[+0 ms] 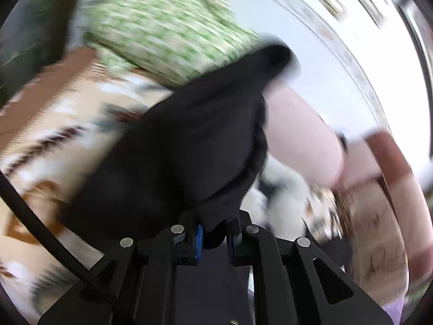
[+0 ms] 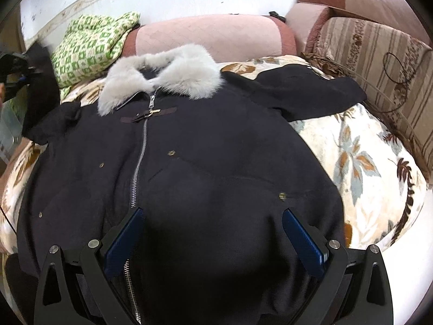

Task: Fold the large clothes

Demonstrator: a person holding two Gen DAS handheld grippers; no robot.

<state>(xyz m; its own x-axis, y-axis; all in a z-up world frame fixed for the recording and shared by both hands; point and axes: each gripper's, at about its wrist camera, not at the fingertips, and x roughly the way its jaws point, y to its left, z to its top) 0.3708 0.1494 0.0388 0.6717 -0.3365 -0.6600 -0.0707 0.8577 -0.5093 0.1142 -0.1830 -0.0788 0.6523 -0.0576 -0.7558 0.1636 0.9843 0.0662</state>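
A dark navy coat [image 2: 216, 146] with a grey fur collar [image 2: 162, 73] and a silver zip lies face up on a leaf-patterned bedspread [image 2: 365, 162]. Its right sleeve [image 2: 311, 92] stretches out to the side. My left gripper [image 1: 213, 233] is shut on the coat's left sleeve [image 1: 189, 140] and holds it lifted; it also shows at the left edge of the right wrist view [image 2: 16, 73]. That view is blurred. My right gripper [image 2: 213, 233] is open, its blue pads [image 2: 303, 241] spread over the coat's lower front.
A green-and-white checked blanket [image 2: 92, 46] is piled behind the coat at the left. A pink bolster [image 2: 211, 35] runs along the white wall. A striped sofa cushion [image 2: 379, 62] stands at the right. A black cable [image 1: 46, 233] crosses the left wrist view.
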